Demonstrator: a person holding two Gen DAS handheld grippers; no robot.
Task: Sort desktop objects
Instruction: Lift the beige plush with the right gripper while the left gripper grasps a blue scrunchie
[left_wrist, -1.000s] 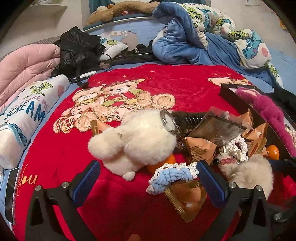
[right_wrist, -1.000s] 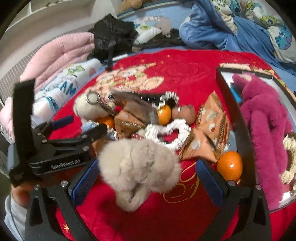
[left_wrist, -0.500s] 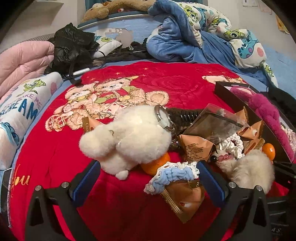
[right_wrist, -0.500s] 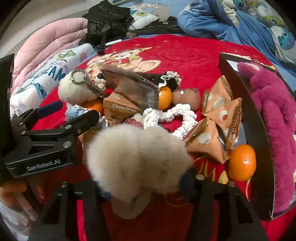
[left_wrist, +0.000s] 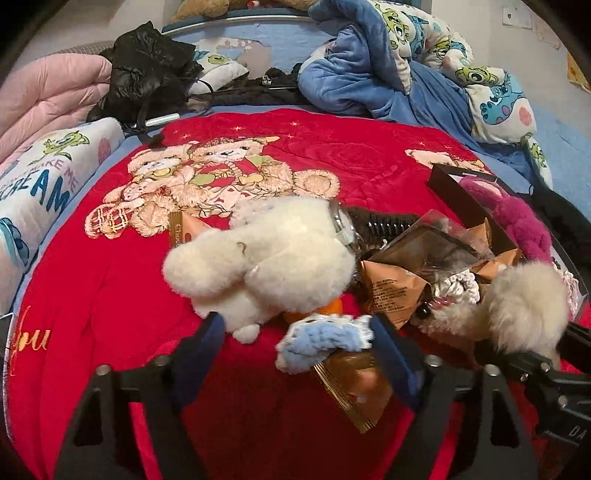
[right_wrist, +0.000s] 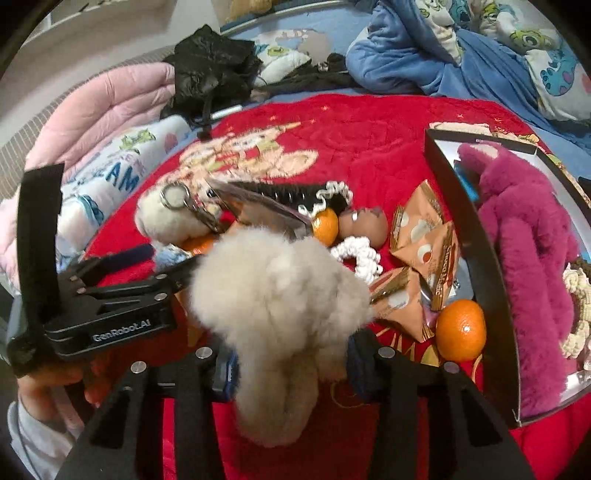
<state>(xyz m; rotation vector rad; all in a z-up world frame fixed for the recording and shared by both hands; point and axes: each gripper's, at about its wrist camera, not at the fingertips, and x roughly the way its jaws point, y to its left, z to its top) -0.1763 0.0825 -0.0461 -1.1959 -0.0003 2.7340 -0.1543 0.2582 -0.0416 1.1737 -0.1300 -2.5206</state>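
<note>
The right tongs (right_wrist: 291, 363) have just been closing and now pinch the beige pompom (right_wrist: 277, 291) low on the red bedspread (left_wrist: 110, 314); light, squashy. The left tongs (left_wrist: 295, 354), also closing, straddle the blue crochet scrunchie (left_wrist: 325, 338) unclamped.

Left gripper (left_wrist: 295, 354): jaws have just been closing, blue-padded fingers (left_wrist: 199, 350) set either side of a blue-and-white knitted scrunchie (left_wrist: 325, 338); whether the pads press on it cannot be told.
Cream plush toy (left_wrist: 273, 262) with a metal key ring (left_wrist: 341, 223), on the red blanket (left_wrist: 92, 302) of the bed, touching the left finger.
Orange fruit (left_wrist: 332, 306), partly hidden under the plush.
Brown snack packets (left_wrist: 391, 291), piled to the right; one gold-edged packet (left_wrist: 354, 387) beneath the scrunchie.
Black comb (left_wrist: 384, 223), behind the plush.
Beige fur pompom (left_wrist: 524, 306), far right, at the right gripper's black frame (left_wrist: 554, 376).
Black box (left_wrist: 461, 192) holding a magenta plush (left_wrist: 517, 218).
</note>
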